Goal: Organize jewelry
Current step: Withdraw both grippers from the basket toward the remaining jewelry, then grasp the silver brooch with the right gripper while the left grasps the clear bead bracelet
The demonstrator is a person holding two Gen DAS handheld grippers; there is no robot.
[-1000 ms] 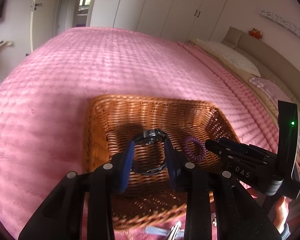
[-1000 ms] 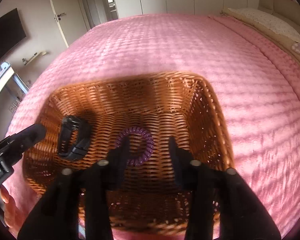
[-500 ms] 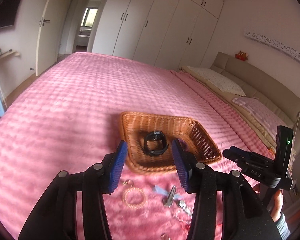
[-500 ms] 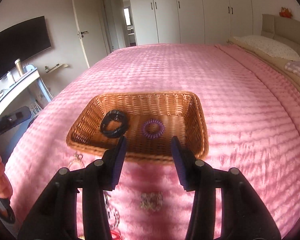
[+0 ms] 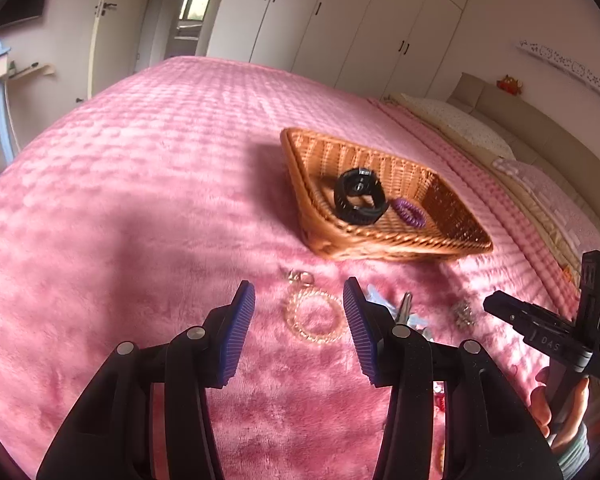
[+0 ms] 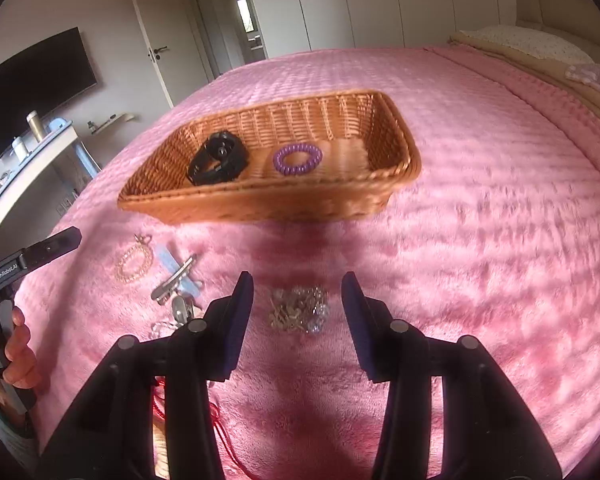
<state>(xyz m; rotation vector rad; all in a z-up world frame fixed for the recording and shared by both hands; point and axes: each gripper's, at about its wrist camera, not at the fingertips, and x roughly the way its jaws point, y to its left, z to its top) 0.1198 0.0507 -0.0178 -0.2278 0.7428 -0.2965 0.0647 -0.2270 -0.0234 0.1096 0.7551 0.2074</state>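
Jaws stand wide on both tools, and neither holds anything. From the left wrist view, the left gripper [image 5: 298, 312] hovers low over the pink bedspread [image 5: 140, 200] with a pale beaded bracelet [image 5: 314, 316] lying flat on the cover between its blue pads [image 5: 240, 320]; a small clasp sits at the bracelet's far edge. Only this view shows that framing. The right wrist view gives what the left lacks: the right gripper [image 6: 298, 308] hangs over a tangled heap of gold and clear-stone chain [image 6: 299, 309], which sits between its open fingers, and a thin red cord [image 6: 220, 432] trails on the cover by the left finger's base. To the left of that heap lie a light blue strip [image 6: 176, 270] and a silver hair clip [image 6: 174, 280] crossing it, then the bracelet, all loose on the cover and close together. The left view shows the same clip and strip half hidden behind its right finger.

Past this cluster stands a shallow wicker basket [image 6: 260, 200], its near wall just beyond the bracelet and clip. Inside it a black watch [image 6: 218, 158] with a looped strap rests toward the left end and a purple spiral hair tie [image 6: 297, 159] lies flat near the middle, the two apart; the right end of the basket floor is bare weave. Bedspread stretches open on the basket's right and far sides, up to pillows [image 6: 528, 44] at the headboard and white wardrobe doors [image 5: 340, 28] beyond.
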